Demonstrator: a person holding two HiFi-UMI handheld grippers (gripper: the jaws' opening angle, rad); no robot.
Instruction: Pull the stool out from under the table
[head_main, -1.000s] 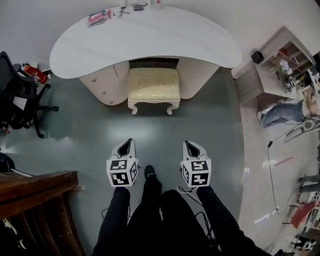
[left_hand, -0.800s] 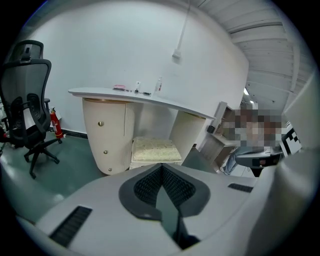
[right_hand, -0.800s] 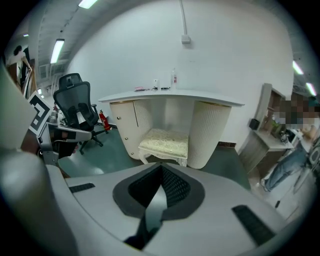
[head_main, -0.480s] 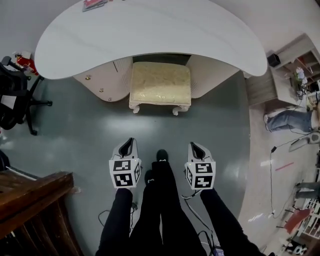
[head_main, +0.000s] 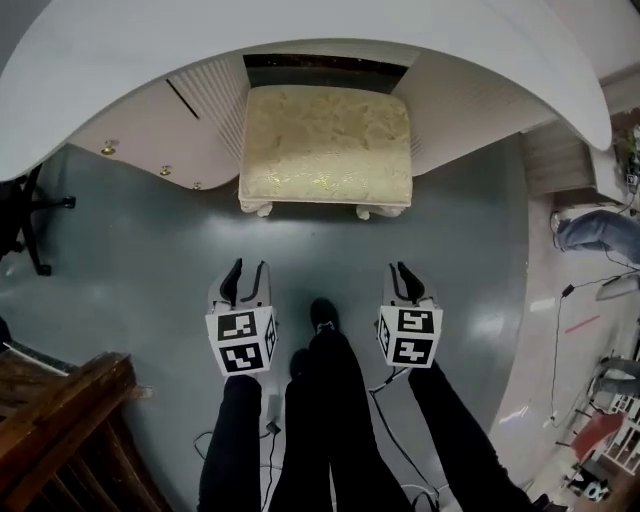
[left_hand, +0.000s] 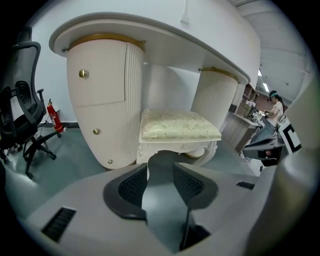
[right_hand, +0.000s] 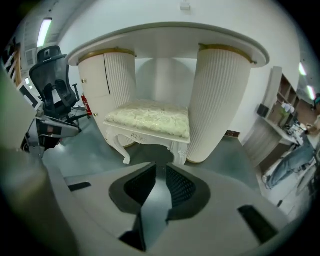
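Cushioned stool, under the white table, is now lying nearer than before. Left gripper and right gripper are just opening their jaws, nothing between.

The stool stands between the two pedestals of the table, the left pedestal just beside its left edge and the right pedestal just beside its right. Well to the stool's left stands an office chair, with a fire extinguisher between that chair and the left pedestal
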